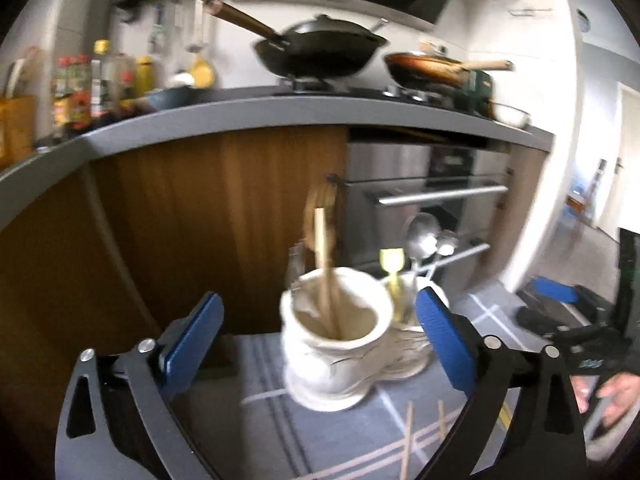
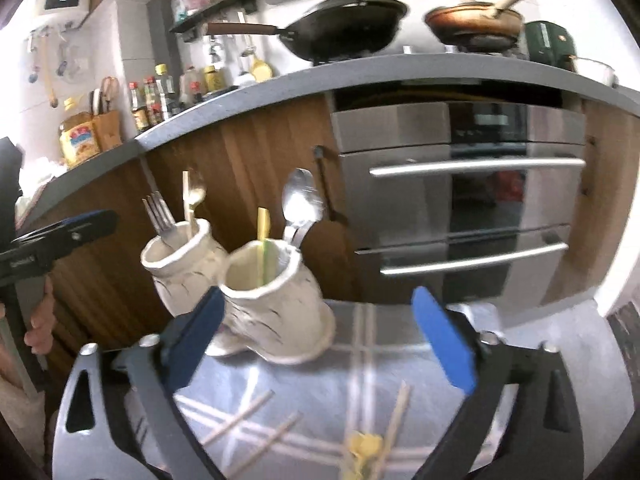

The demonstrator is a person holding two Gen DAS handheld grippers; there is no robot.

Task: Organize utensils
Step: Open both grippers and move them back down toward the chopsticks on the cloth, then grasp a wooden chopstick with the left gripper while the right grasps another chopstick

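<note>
Two white ceramic holders stand side by side on a grey cloth-covered table (image 2: 360, 344). In the left wrist view the near holder (image 1: 332, 340) has a wooden chopstick (image 1: 324, 272) in it; the far holder (image 1: 412, 344) has a yellow utensil (image 1: 390, 276) and metal spoons (image 1: 426, 236). In the right wrist view the near holder (image 2: 276, 300) has a yellow stick and spoons (image 2: 300, 204); the far holder (image 2: 180, 264) has a fork (image 2: 158, 212) and a chopstick. Loose chopsticks (image 2: 236, 420) and a yellow utensil (image 2: 364, 448) lie on the table. My left gripper (image 1: 320, 344) and right gripper (image 2: 320, 344) are open and empty.
A wooden cabinet (image 1: 200, 220) and a steel oven with bar handles (image 2: 472, 168) stand right behind the table. The counter above carries a black wok (image 1: 320, 52), a frying pan (image 1: 432, 68) and bottles (image 1: 80, 84). Loose chopsticks (image 1: 408, 436) lie by the left gripper.
</note>
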